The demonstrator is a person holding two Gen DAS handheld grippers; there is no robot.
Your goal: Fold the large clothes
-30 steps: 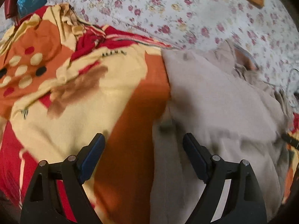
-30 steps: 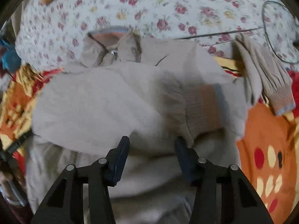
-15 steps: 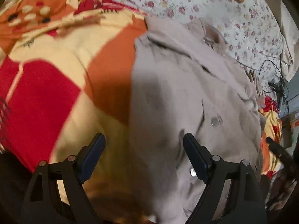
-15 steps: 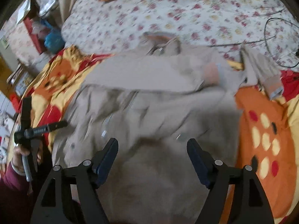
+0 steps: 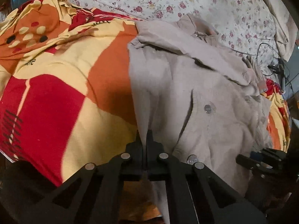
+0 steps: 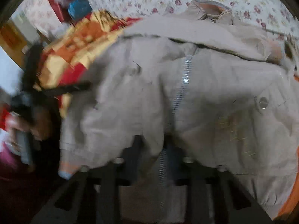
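A beige zip jacket (image 5: 196, 93) lies spread on the bed, collar at the far end and sleeves folded across its chest. My left gripper (image 5: 145, 140) is shut on the jacket's left bottom edge. My right gripper (image 6: 152, 145) is closed on the jacket (image 6: 205, 93) at the bottom hem near the silver zipper (image 6: 182, 82); cloth bunches between and over its fingers. The right gripper also shows in the left wrist view (image 5: 261, 158) at the jacket's right hem, and the left gripper shows blurred in the right wrist view (image 6: 61, 90).
The jacket rests on an orange, red and yellow blanket (image 5: 56, 85) over a floral sheet (image 5: 186, 1). Cables (image 5: 274, 63) lie at the far right of the bed. A blue bag (image 6: 78, 7) and red things stand beyond the bed's left corner.
Both grippers were open above the jacket. They have come down to its near hem and closed on the cloth, the left at the left edge and the right near the zipper.
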